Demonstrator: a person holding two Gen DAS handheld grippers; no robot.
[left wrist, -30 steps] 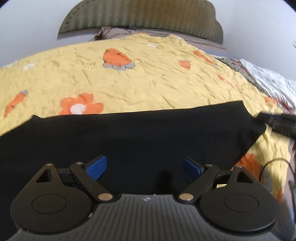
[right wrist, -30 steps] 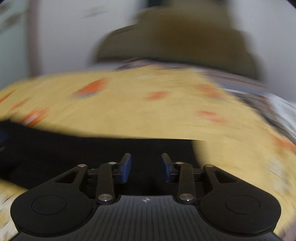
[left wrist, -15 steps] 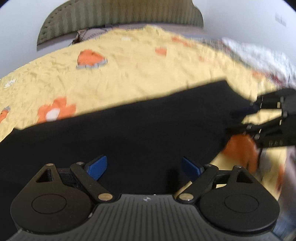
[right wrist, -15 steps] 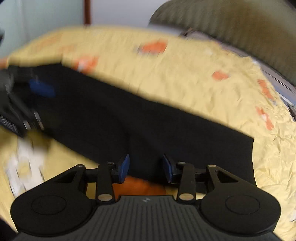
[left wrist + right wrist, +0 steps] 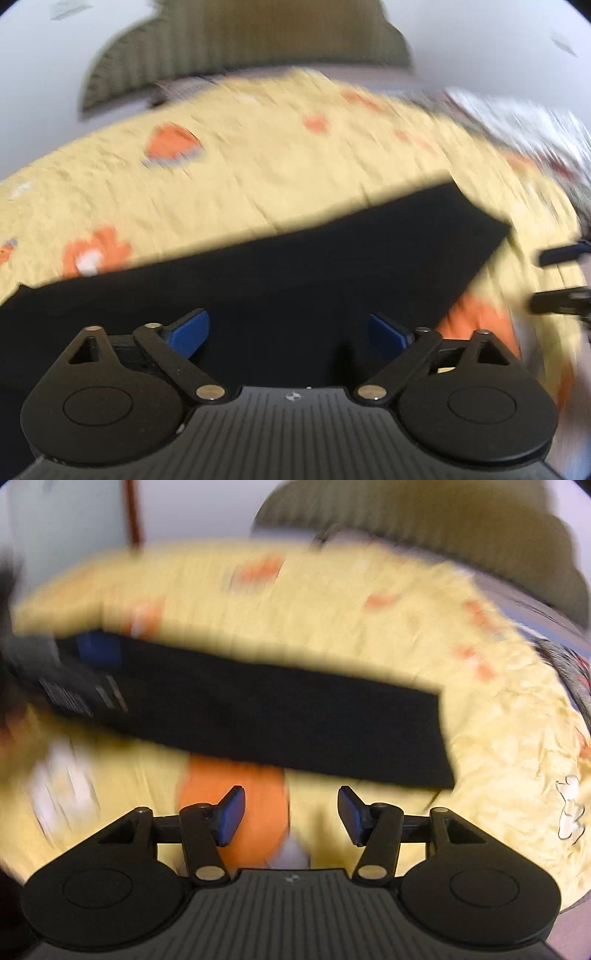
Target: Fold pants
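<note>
The black pants (image 5: 295,273) lie flat as a long folded strip across the yellow flowered bedspread (image 5: 240,184). The left gripper (image 5: 290,332) hangs over the pants, its blue pads spread wide, holding nothing. The right gripper (image 5: 289,814) is just off the pants' near edge above an orange flower (image 5: 255,794), jaws apart and empty.

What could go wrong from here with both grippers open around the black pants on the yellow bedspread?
1. The right gripper hangs open over an orange print on the yellow flowered bedspread, short of the flat black pants; closing here would likely pinch bedding.
2. The open left gripper sits over mid-fabric, so it may bunch layers instead of catching an edge.
3. Both views are motion-blurred, so aiming is uncertain.
</note>
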